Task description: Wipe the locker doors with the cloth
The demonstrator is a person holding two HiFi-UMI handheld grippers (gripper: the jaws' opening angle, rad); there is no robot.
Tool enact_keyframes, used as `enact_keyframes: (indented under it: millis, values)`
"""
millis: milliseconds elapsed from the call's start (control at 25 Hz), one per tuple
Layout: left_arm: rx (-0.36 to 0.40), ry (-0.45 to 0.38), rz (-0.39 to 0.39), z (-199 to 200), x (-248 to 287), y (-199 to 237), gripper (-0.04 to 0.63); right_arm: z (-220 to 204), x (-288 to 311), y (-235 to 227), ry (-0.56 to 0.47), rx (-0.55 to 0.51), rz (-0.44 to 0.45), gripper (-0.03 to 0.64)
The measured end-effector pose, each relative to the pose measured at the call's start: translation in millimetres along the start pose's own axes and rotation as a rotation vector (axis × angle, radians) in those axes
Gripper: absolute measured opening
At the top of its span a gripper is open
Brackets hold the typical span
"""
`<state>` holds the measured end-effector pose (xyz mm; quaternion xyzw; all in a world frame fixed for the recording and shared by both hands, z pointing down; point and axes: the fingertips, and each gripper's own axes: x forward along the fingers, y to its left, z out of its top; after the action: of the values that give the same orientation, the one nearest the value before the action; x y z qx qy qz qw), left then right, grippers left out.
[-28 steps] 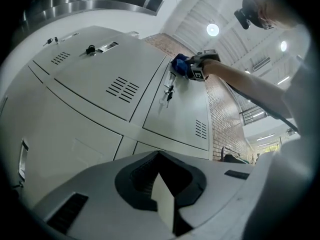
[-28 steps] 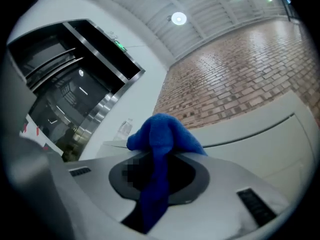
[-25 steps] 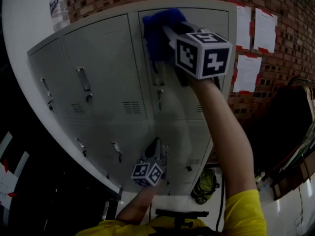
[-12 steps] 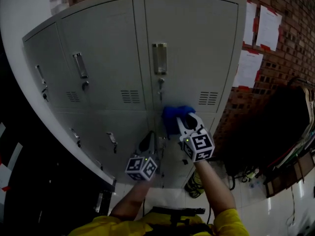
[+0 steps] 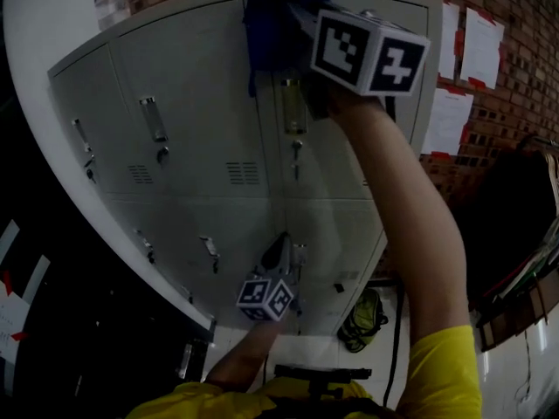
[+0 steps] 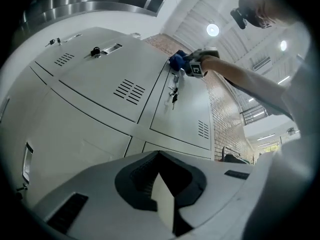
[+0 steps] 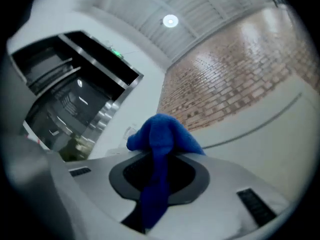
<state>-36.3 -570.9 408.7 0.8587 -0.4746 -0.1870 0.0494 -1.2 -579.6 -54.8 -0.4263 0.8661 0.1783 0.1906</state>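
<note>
cloth seemingly pinched in right tongs

Site, as I log it: a locker room or changing area in a large work building.
- Bank of grey metal lockers with handles, key locks and vent slots.
- Bare brick wall beside it.
- Paper sheets stuck to the brick.
- Round ceiling lamps under a high ribbed ceiling.
- Green bag on the pale floor.

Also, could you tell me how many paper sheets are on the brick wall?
3 sheets: upper left, upper right, one lower; the arm could hide more.
</note>
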Motion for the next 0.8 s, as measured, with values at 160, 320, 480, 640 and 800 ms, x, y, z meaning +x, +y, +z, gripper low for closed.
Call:
enact_keyframes:
  millis: [160, 320, 480, 640, 800]
  values:
    - [0.0, -0.018, 0.017, 8.8, -8.9, 9.0, -0.008, -28.5, 1.4, -2.6, 0.071, -0.053, -0.052, 0.072]
    - [0.008, -0.009, 0.042, 6.5, -17.0, 26.9, -0.008, -111.0, -45.8, 4.2, 0.128, -0.009, -0.021, 0.072]
    - [-0.005, 0.002, 0.053, 0.7, -21.6, 34.3, -0.008, -177.1, -89.2, 10.3, 0.185, 0.098, 0.004, 0.072]
    - [-0.006, 0.015, 0.051, -6.5, -25.0, 32.5, -0.008, -188.4, -130.0, 30.6, 0.087, 0.093, 0.023, 0.072]
    - [-0.021, 0.047, 0.057, -19.1, -28.1, 35.7, -0.008, -240.7, -169.9, 51.9, 0.164, 0.057, -0.023, 0.072]
